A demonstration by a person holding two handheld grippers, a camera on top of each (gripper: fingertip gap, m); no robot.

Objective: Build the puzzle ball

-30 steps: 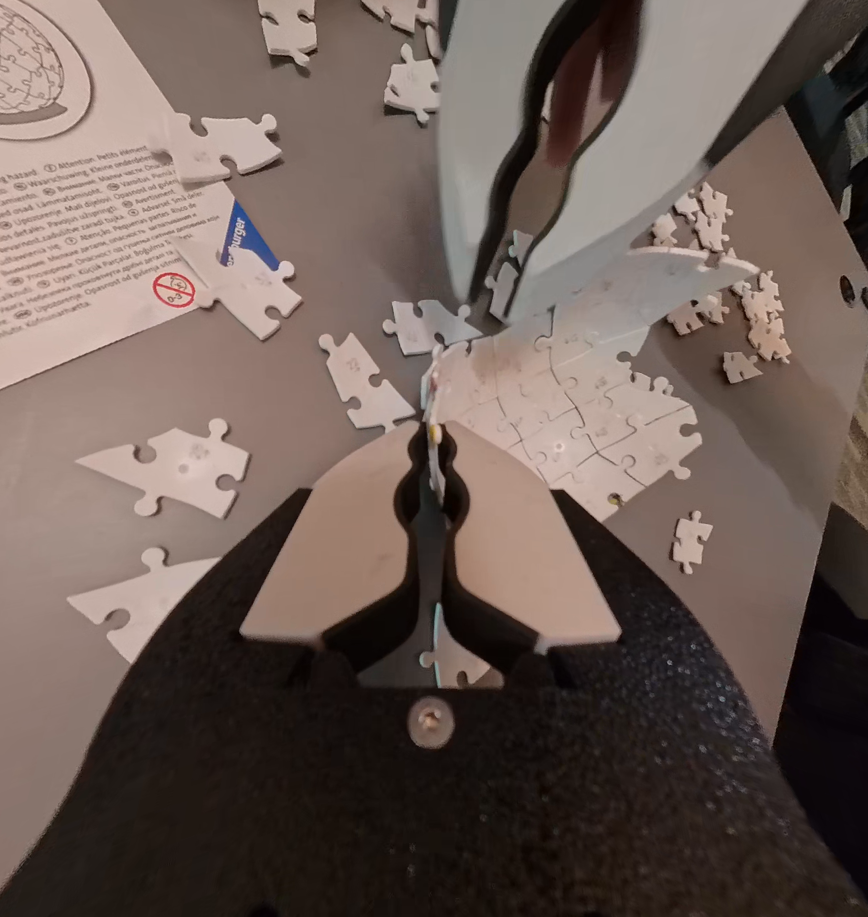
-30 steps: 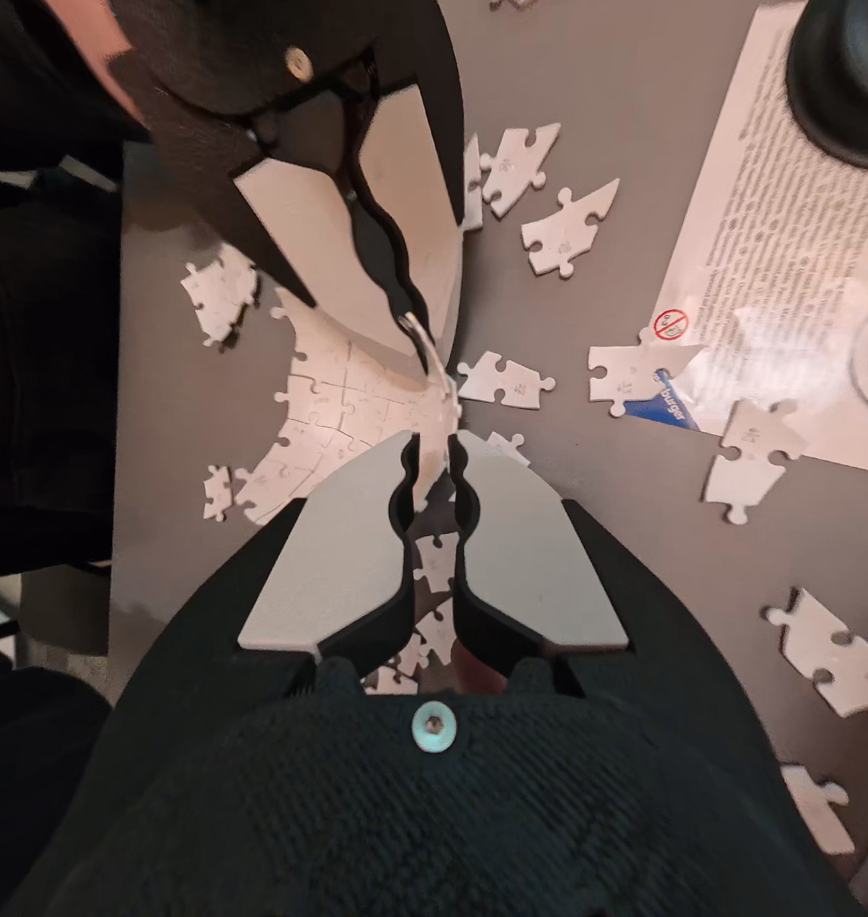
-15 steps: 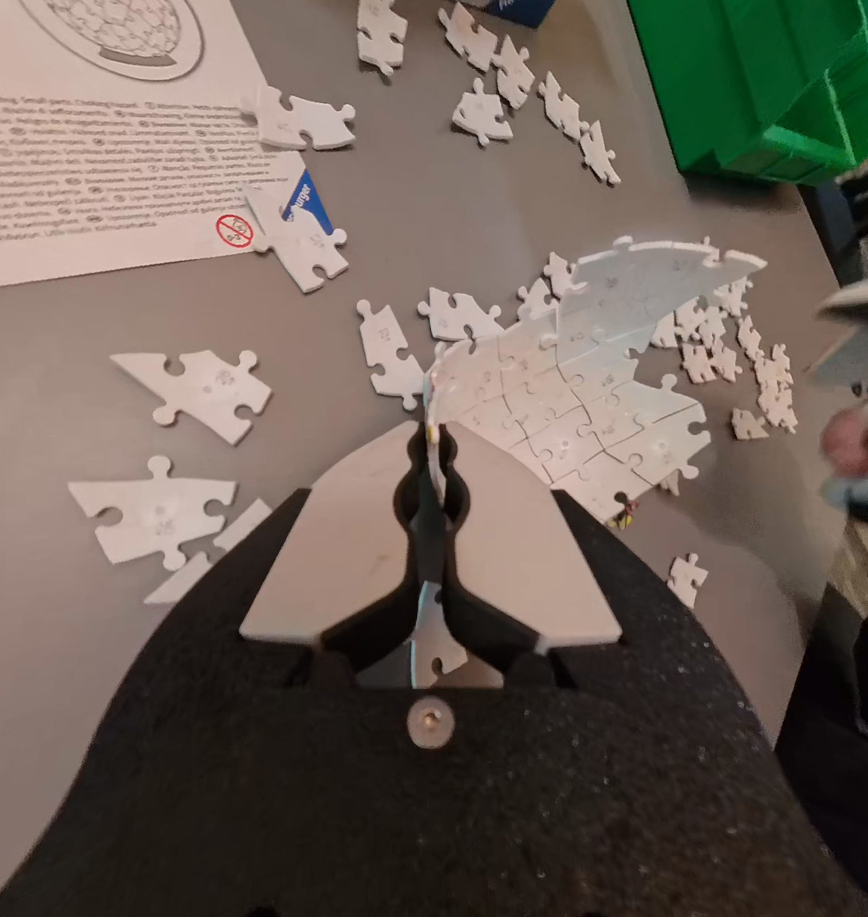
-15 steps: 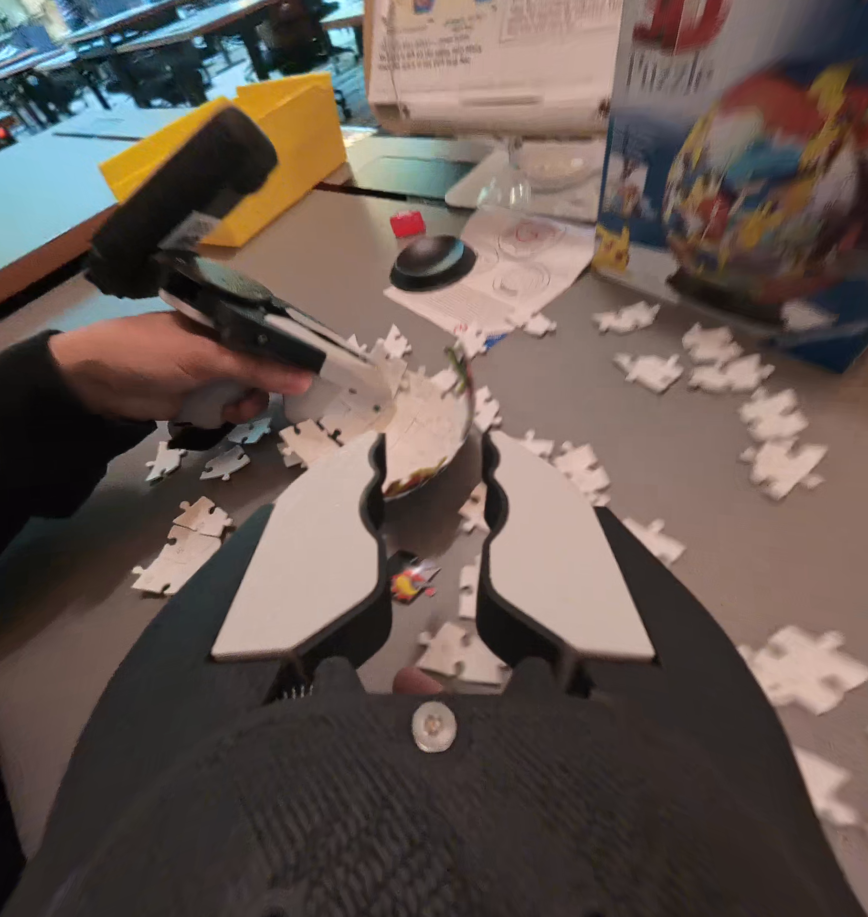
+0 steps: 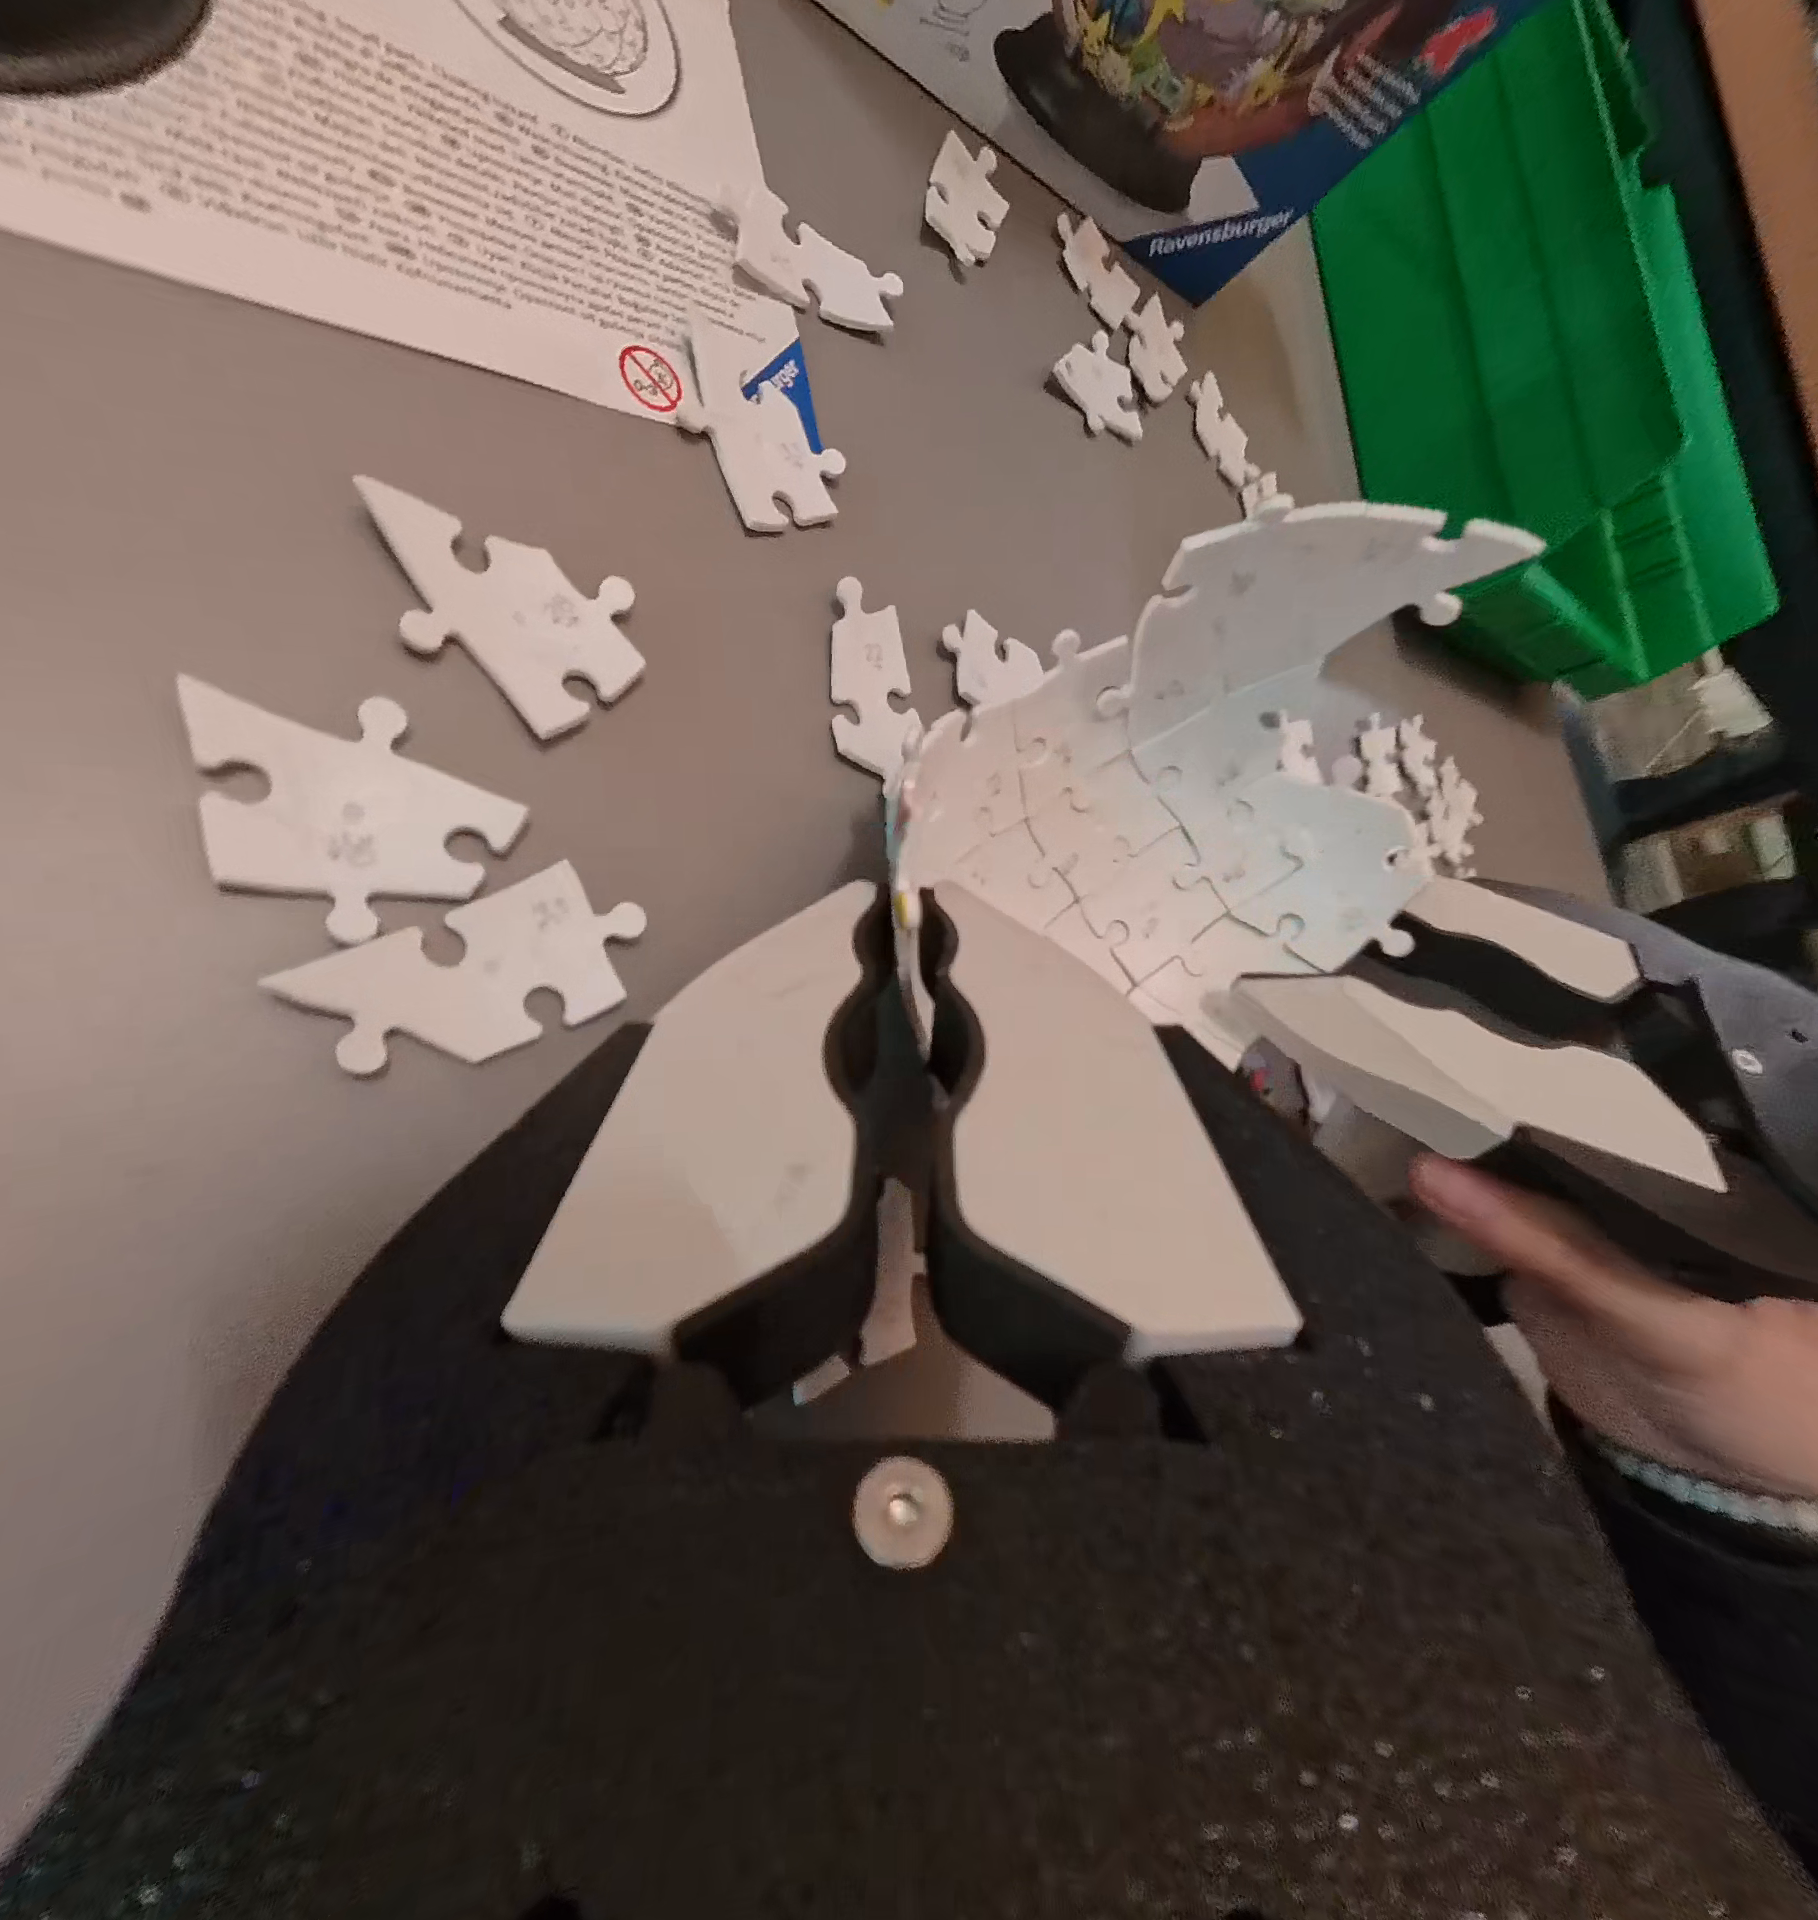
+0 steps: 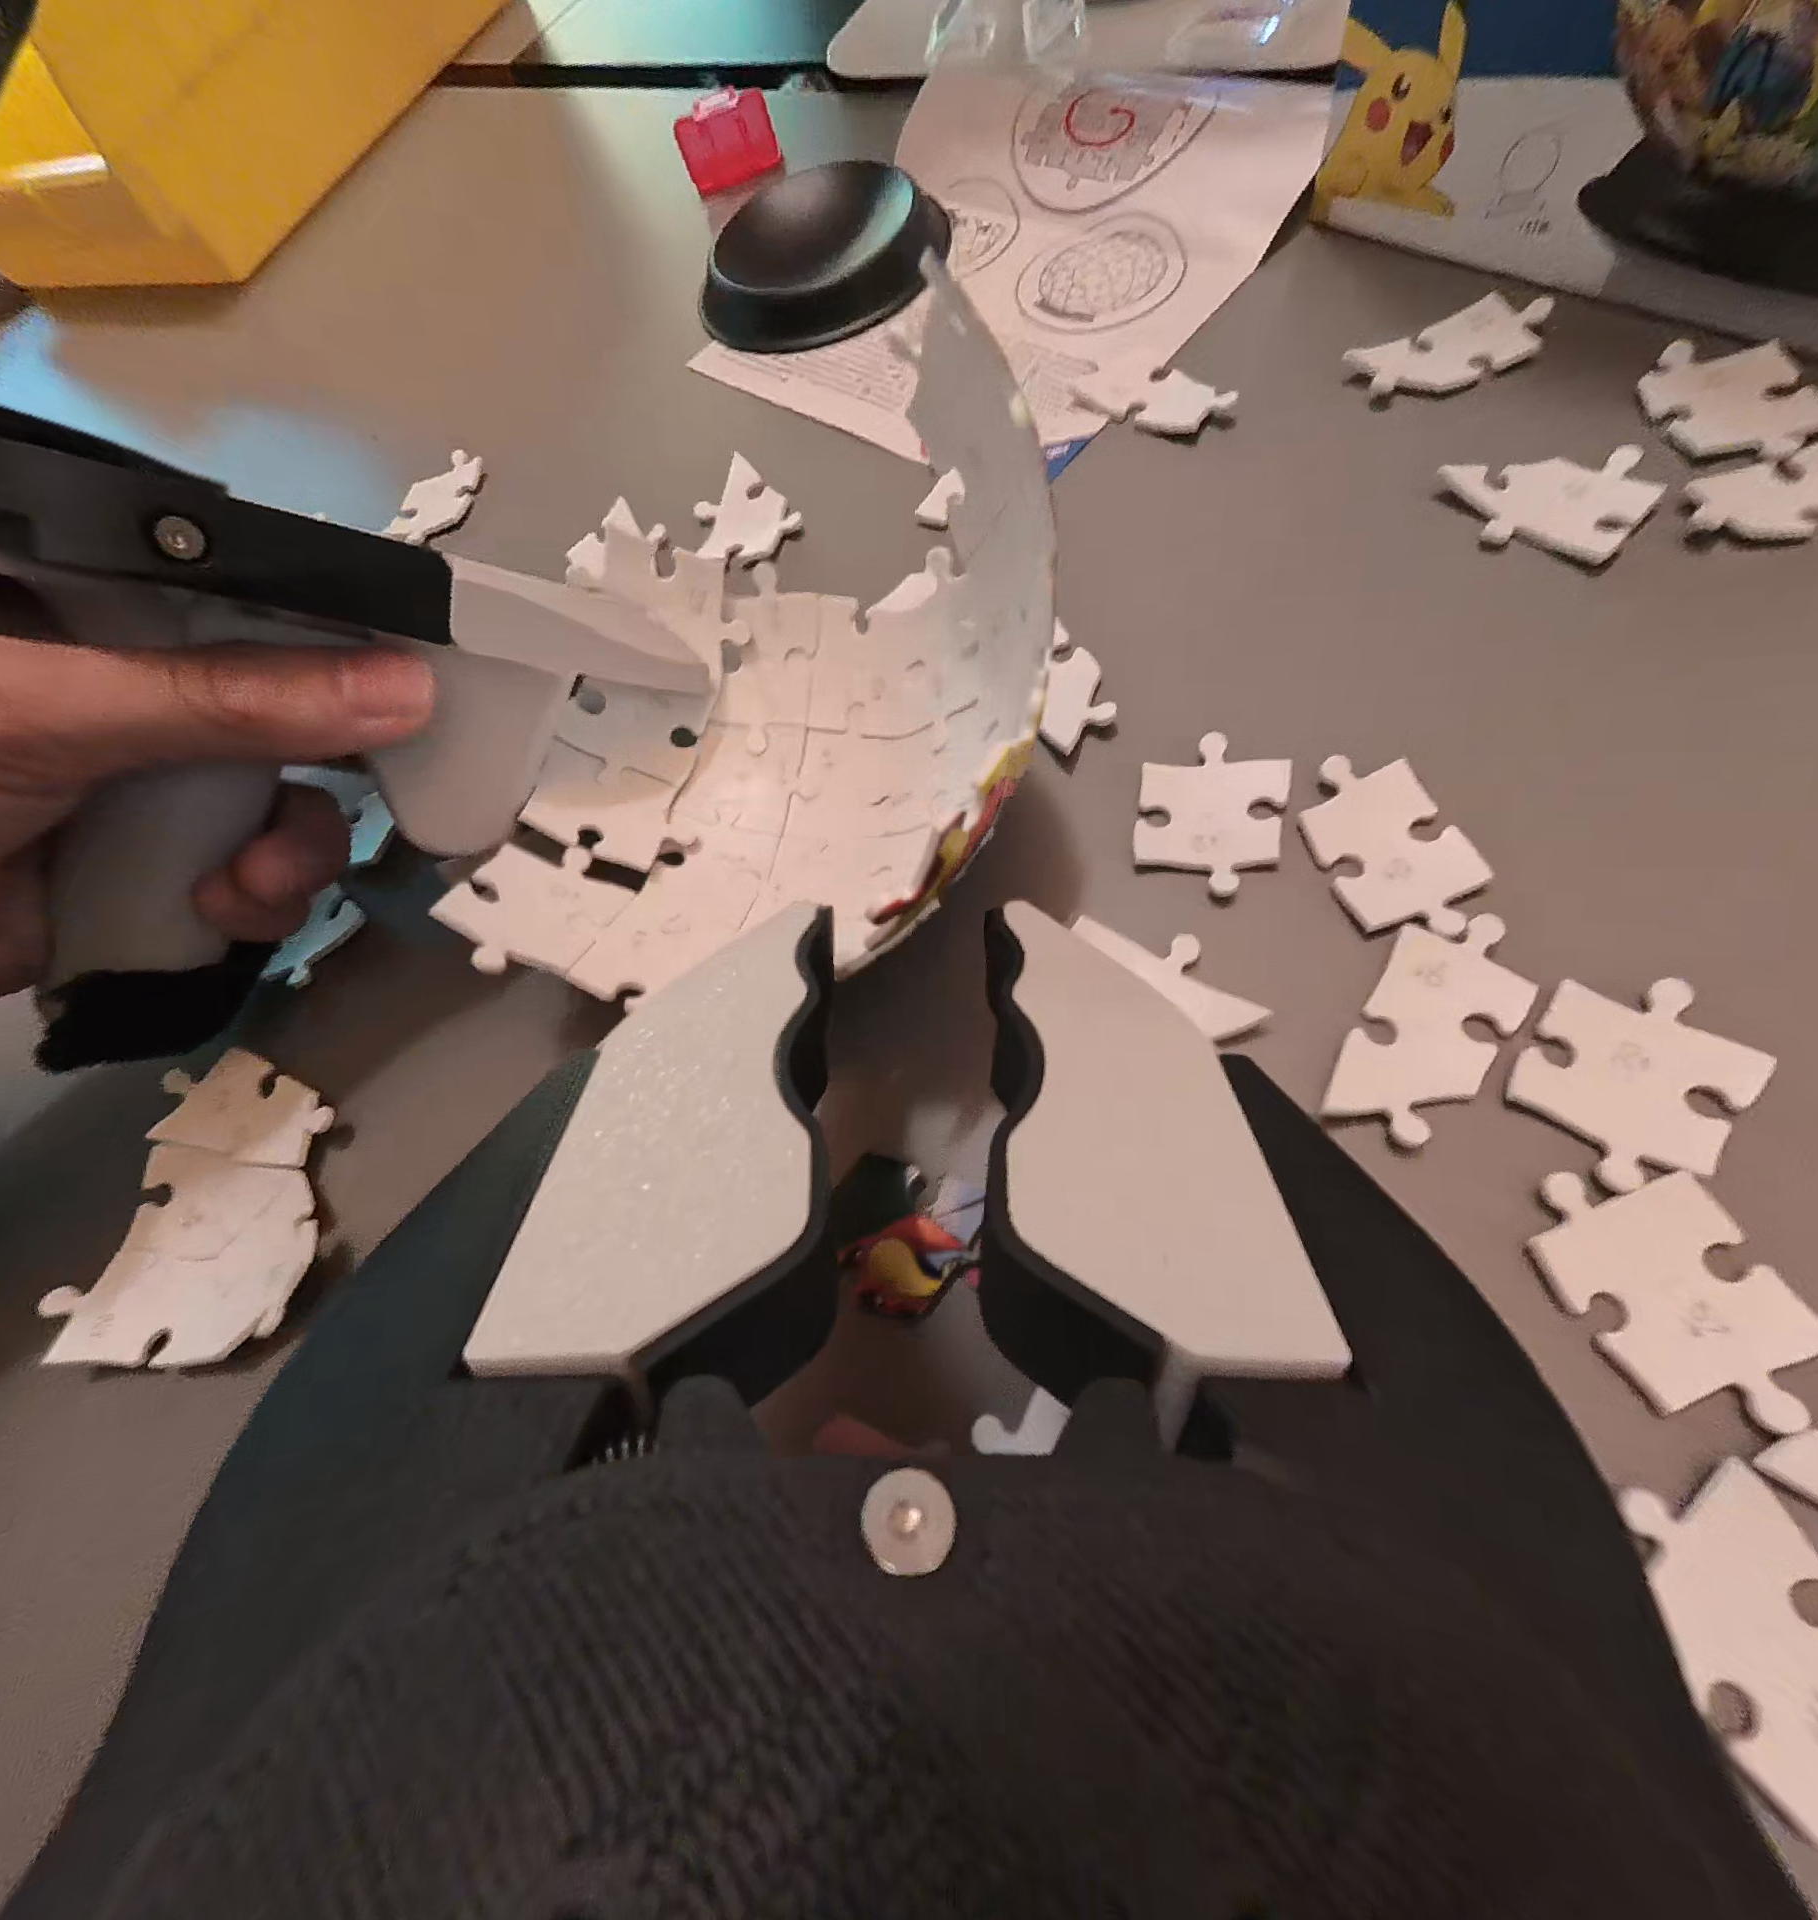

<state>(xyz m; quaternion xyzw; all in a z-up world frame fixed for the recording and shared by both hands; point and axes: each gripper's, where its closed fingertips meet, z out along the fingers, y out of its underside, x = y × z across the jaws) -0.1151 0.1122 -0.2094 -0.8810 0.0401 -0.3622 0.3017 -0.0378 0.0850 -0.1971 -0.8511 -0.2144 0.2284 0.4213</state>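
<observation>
Above the grey surface [image 5: 157, 1091], the left gripper [image 5: 910, 914] is clenched on the edge of the partly built puzzle ball, a curved white shell of interlocked plastic pieces [image 5: 1175, 821]. The shell is held off the surface, its hollow white inside facing the right wrist camera and a strip of its coloured printed outside showing along the lower right rim [image 6: 843, 748]. In the right wrist view the left gripper [image 6: 692, 655] comes in from the left, held by a person's hand [image 6: 105, 769].

The right gripper [image 6: 910, 935] is released, its jaws apart with nothing between them, and its tips sit just beside the lower rim of the shell. In the left wrist view it [image 5: 1300, 997] reaches in from the right just below the shell's edge; whether it touches is unclear.

Loose white puzzle pieces [image 6: 1404, 862] lie scattered face down around the shell, and 1 colourful piece [image 6: 910, 1262] lies face up below the right gripper. Farther back are a white printed instruction sheet [image 6: 1102, 260], a black round stand [image 6: 822, 260] on it, a small red block [image 6: 728, 140], a yellow bin [image 6: 209, 135] and the blue puzzle box [image 5: 1196, 135], beside a green bin [image 5: 1507, 312].
</observation>
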